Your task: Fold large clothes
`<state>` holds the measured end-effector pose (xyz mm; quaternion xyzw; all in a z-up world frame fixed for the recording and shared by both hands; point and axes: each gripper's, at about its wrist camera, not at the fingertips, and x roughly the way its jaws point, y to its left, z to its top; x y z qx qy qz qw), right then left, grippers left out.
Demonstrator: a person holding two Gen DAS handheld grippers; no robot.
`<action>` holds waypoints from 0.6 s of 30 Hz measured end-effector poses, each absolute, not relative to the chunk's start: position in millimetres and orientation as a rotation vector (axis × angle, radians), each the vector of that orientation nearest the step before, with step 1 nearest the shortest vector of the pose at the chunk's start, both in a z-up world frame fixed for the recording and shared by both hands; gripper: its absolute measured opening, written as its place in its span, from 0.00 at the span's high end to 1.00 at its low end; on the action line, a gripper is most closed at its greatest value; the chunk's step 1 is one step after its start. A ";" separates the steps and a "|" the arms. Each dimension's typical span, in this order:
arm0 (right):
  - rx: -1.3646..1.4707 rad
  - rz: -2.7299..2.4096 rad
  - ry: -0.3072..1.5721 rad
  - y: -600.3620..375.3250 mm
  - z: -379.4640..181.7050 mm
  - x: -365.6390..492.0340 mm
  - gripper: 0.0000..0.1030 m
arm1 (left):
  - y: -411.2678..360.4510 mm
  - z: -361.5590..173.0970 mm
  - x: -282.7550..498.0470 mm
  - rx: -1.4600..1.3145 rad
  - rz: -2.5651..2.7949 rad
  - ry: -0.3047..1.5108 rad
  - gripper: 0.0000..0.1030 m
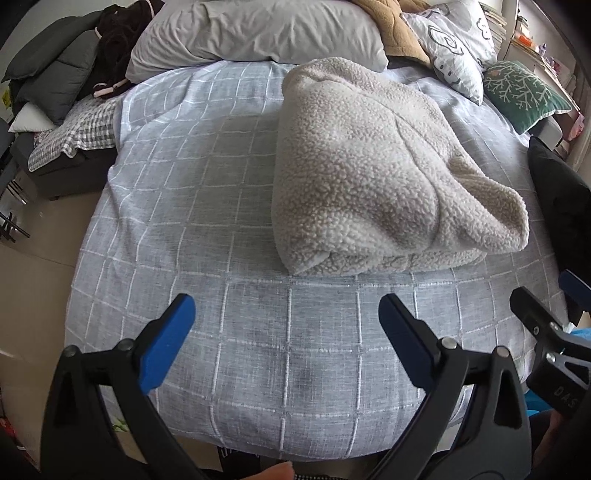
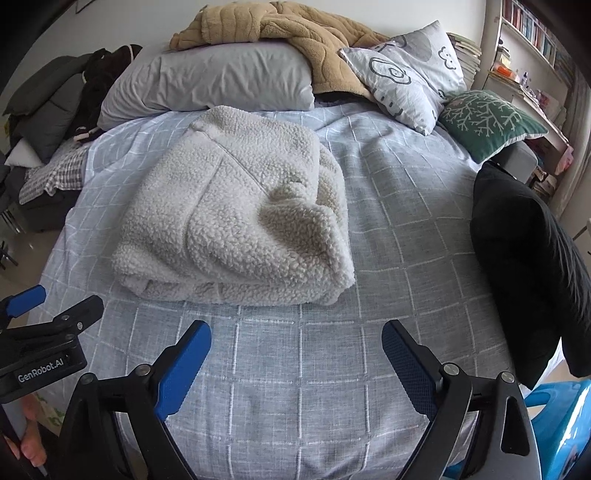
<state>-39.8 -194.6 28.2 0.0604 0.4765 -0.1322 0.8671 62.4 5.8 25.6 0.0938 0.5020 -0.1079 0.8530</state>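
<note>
Nearest us, our left gripper (image 1: pixel 286 321) stands with its blue pads wide apart and nothing between them, above the near edge of the bed (image 1: pixel 229 369) with its grey grid-patterned cover. Our right gripper (image 2: pixel 295 349) is just as wide, also empty, over the same near edge; each tool shows at the side of the other's view. Beyond the fingers, apart from both, we see the cream fleece garment (image 2: pixel 236 218) lying folded into a thick bundle on the middle of the bed, one loose flap bulging at its right near corner. A black cushion (image 2: pixel 528 266) sits at the bed's right edge. Along the far edge lie a grey pillow (image 2: pixel 207 81), a tan blanket (image 2: pixel 295 33), a printed pillow (image 2: pixel 406 74) and a green cushion (image 2: pixel 487 122).
</note>
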 end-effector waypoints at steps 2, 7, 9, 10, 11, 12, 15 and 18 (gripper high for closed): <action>0.129 -0.277 1.000 -194.4 28.2 -40.0 0.07 | 4.8 26.1 61.6 0.198 -0.229 1.054 0.03; 0.135 -0.269 1.005 -193.3 27.6 -40.5 0.07 | 2.9 26.7 59.8 0.199 -0.238 1.048 0.03; 0.138 -0.265 1.008 -193.2 27.1 -40.6 0.07 | 2.5 26.6 59.3 0.201 -0.238 1.049 0.03; 0.140 -0.265 1.009 -192.6 27.1 -40.7 0.07 | 2.3 26.7 59.1 0.200 -0.238 1.048 0.03; 0.140 -0.264 1.010 -192.4 27.2 -40.9 0.07 | 2.1 26.8 59.0 0.201 -0.238 1.048 0.03; 0.139 -0.264 1.010 -191.9 27.4 -40.6 0.07 | 2.0 26.8 58.8 0.201 -0.238 1.048 0.03; 0.142 -0.265 1.010 -191.6 27.4 -40.5 0.07 | 1.1 27.2 58.0 0.206 -0.247 1.044 0.03; 0.145 -0.262 1.012 -191.3 27.1 -40.5 0.07 | 0.4 27.2 57.6 0.208 -0.249 1.043 0.03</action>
